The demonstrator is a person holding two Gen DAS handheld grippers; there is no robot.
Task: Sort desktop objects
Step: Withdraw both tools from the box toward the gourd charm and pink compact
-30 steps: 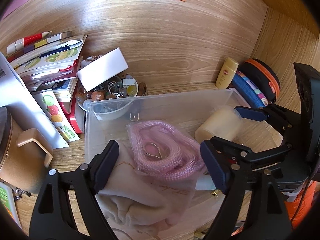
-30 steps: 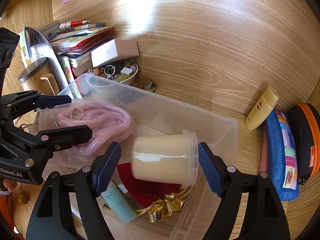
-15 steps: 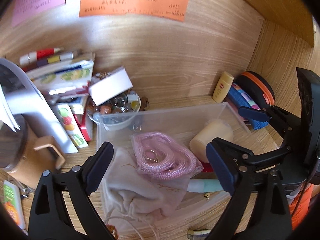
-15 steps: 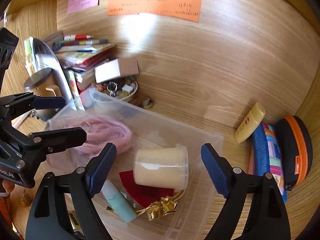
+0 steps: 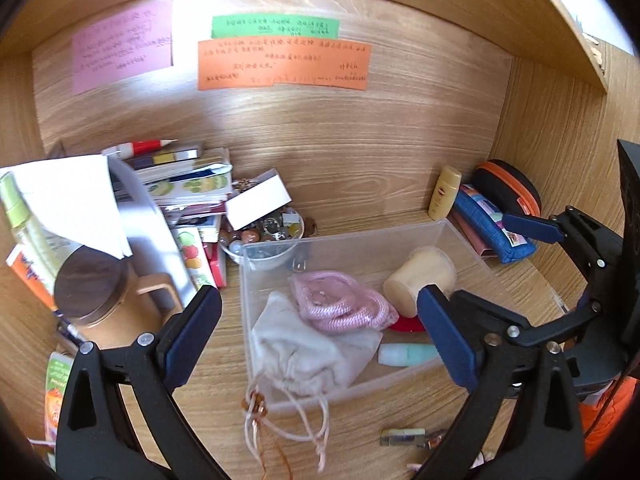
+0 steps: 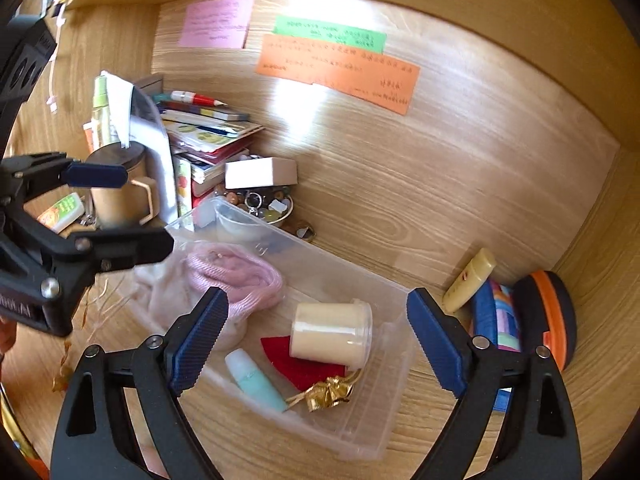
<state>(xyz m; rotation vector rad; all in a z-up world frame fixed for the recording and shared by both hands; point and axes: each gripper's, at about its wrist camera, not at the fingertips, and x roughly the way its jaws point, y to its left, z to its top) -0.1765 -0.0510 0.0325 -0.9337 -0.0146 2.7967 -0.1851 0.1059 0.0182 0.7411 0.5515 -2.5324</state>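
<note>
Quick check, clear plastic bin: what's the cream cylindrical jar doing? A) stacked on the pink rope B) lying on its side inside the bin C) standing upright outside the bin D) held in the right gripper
B: the cream cylindrical jar lies on its side inside the clear plastic bin, partly over a red cloth piece, apart from the coiled pink rope; neither gripper touches it.

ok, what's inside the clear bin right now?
In the clear bin: pink rope on a cloth pouch, cream jar lying on red fabric, mint tube, gold bow. Anything under the pouch is hidden.
</note>
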